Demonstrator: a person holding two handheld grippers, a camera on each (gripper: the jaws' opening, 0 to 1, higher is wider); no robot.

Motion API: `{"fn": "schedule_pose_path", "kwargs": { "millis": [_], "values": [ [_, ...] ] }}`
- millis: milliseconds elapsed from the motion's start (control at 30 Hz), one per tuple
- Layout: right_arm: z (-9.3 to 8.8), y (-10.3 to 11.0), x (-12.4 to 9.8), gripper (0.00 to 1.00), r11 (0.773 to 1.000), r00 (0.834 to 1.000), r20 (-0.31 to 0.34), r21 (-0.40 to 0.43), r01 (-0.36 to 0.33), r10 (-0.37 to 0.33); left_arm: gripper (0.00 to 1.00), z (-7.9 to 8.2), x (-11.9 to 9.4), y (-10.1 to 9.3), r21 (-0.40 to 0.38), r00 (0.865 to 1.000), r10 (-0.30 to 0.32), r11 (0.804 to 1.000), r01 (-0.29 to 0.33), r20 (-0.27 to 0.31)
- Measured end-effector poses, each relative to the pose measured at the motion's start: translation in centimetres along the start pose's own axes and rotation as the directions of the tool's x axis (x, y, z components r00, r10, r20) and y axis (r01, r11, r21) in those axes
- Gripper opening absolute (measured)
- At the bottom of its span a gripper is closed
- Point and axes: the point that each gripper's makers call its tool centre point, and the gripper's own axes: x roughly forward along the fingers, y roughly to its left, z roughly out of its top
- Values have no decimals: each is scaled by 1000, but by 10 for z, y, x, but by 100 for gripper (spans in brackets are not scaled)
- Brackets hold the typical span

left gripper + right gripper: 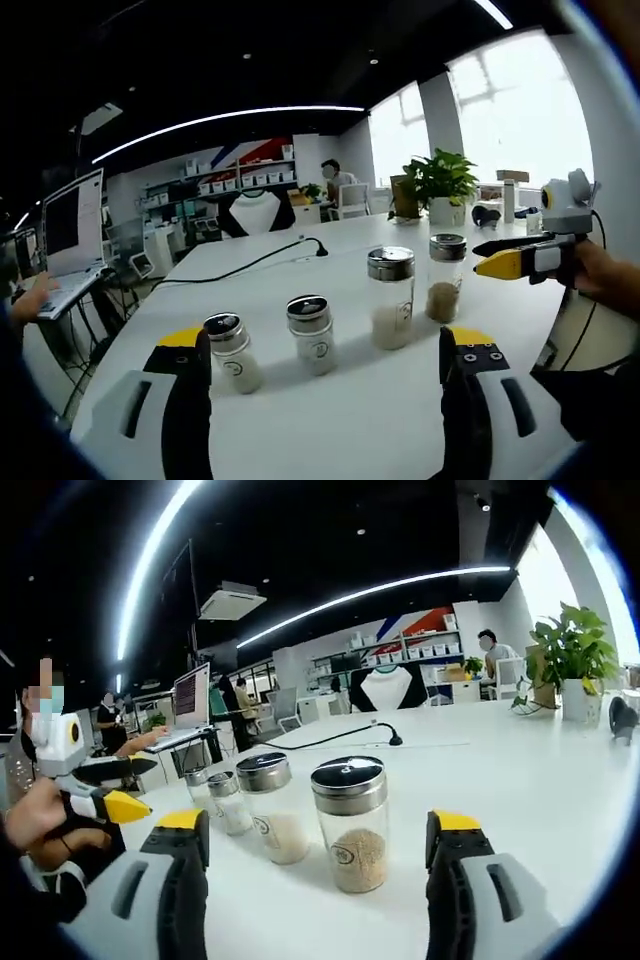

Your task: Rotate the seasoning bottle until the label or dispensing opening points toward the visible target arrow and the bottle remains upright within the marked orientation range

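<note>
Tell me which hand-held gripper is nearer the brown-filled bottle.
Right. The right hand-held gripper has the brown-filled bottle just ahead between its open jaws. The left hand-held gripper faces the row's other end.

I see a white counter carrying four glass seasoning bottles in a row, each upright with a metal lid. Behind them a black cable lies on it, and a potted plant stands near the far edge.

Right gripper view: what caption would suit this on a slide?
Open right claw faces a row of four seasoning bottles on a white table, the left claw at the side.
</note>
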Motion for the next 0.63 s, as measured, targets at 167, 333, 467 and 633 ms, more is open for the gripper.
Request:
{"fn": "schedule_pose_path", "kwargs": {
  "millis": [167,333,467,633],
  "values": [
    [-1,8,-16,99,999,1000,-13,-30,15,-16,100,-4,-10,9,-13,1000,15,1000,-15,-5],
    [-14,22,-23,100,995,996,-87,-103,-10,1,100,-9,-16,12,12,1000,12,1000,-12,-11],
    [-9,24,-27,100,993,998,-67,-118,5,-13,100,-4,-20,10,-50,999,4,999,-2,35],
    [-10,26,-31,100,994,998,-68,-107,8,-16,100,2,-22,8,-69,998,-5,998,9,62]
  ]
}}
